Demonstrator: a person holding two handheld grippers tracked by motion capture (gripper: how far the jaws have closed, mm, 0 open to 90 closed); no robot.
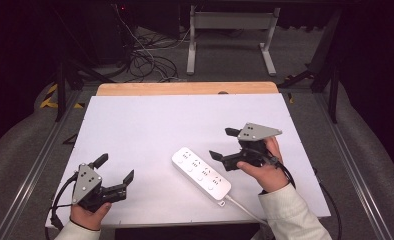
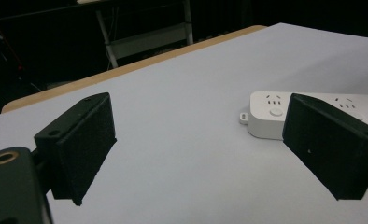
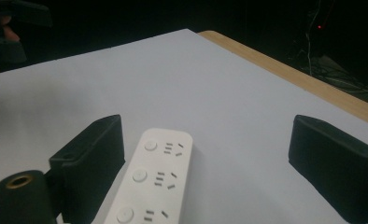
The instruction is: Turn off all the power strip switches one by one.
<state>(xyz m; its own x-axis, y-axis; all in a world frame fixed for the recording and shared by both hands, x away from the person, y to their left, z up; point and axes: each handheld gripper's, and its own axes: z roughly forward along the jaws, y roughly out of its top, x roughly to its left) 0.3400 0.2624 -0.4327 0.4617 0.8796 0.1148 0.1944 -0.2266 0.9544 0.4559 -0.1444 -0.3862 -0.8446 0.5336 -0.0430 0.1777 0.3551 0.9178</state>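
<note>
Jaws of both grippers stand wide apart, holding nothing. Right gripper (image 1: 224,143) hovers just beside the white power strip (image 1: 201,173), which lies diagonally mid-table, cord end toward the person. Left gripper (image 1: 115,168) sits farther off, near the table's (image 1: 150,115) front-left corner.

We are seeing the right gripper (image 3: 205,172) with its two black fingers (image 3: 91,163) standing wide apart over the white surface (image 3: 219,84). A white power strip (image 3: 149,186) is lying flat between them, nearer the left-hand finger; three socket groups with round buttons are showing. The surface's wooden edge (image 3: 285,70) is running along the upper right. The other gripper (image 3: 9,32) is showing dimly at top left.
</note>
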